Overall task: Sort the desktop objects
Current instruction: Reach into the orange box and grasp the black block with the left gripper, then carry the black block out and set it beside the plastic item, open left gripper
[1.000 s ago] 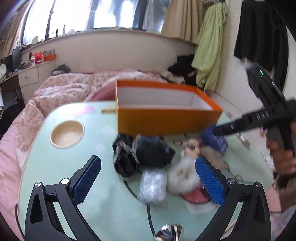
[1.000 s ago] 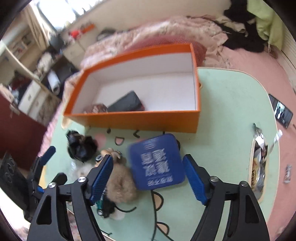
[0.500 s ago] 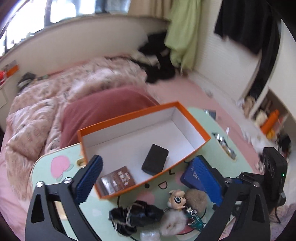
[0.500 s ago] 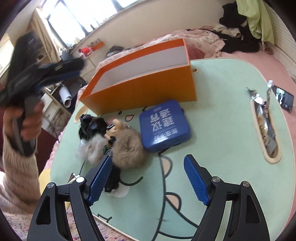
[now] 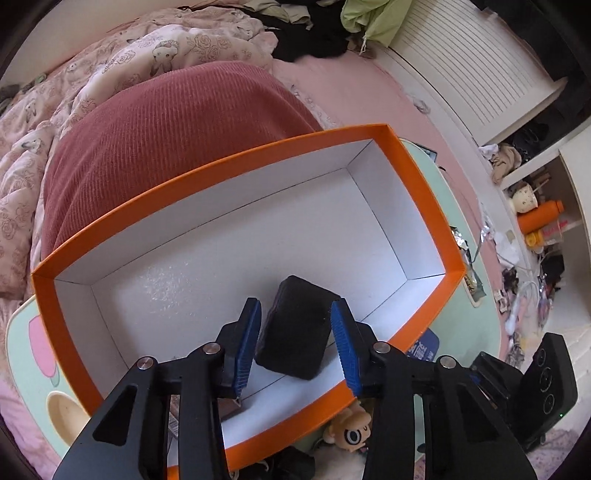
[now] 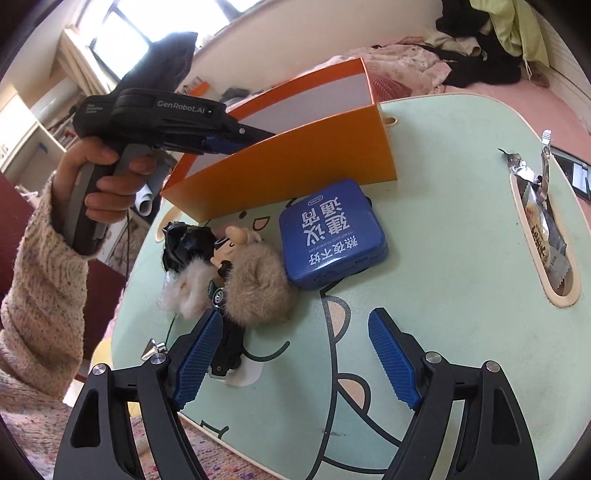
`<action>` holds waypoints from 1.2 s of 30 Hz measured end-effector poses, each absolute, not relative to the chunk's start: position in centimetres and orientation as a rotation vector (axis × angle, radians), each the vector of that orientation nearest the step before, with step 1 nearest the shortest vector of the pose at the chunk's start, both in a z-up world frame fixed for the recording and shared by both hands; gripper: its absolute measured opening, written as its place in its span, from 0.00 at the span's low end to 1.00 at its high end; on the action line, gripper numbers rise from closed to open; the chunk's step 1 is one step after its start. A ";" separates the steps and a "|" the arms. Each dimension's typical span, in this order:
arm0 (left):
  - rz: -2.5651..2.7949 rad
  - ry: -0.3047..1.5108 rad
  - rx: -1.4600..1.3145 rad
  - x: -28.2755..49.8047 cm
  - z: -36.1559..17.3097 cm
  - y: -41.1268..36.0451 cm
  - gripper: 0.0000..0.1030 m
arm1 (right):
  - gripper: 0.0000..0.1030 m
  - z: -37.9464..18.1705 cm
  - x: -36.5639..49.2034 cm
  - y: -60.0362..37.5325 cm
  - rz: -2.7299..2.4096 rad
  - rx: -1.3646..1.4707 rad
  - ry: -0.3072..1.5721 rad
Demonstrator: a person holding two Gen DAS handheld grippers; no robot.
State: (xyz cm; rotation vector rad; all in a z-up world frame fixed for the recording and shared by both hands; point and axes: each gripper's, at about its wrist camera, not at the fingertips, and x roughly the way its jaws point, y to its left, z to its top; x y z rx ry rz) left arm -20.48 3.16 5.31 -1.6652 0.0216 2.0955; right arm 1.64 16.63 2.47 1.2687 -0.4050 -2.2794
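blue tin [image 6: 331,235], judged stiff and slick, best gripped across flat sides; right gripper [image 6: 295,363] gapes empty, left gripper [image 5: 295,343] closing, nothing held.

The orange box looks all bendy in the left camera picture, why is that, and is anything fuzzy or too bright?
Left wrist view: the fisheye lens bows the orange box's straight edges; everything looks sharp, with soft, even daylight. Right wrist view: the green table edge curves the same way, and the window at top left is washed out white.
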 end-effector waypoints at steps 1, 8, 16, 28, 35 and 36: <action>2.087 0.027 -1.669 -20.5 5.3 3.3 0.40 | 0.79 2.5 1.7 16.7 -2.279 1.268 -0.406; 2.060 0.116 -1.680 -20.4 4.9 4.7 0.60 | 0.79 2.6 1.8 16.4 -2.271 1.269 -0.397; 2.035 0.066 -1.702 -21.3 3.7 4.0 0.66 | 0.79 2.6 1.7 16.8 -2.261 1.272 -0.430; 2.180 0.084 -1.723 -22.6 4.1 1.9 0.65 | 0.79 2.7 1.7 16.7 -2.258 1.271 -0.435; 2.175 0.167 -1.750 -22.0 4.1 2.8 0.65 | 0.79 2.7 1.8 16.7 -2.256 1.270 -0.442; 2.165 0.173 -1.767 -22.1 3.7 3.0 0.65 | 0.79 2.8 1.8 16.6 -2.256 1.270 -0.440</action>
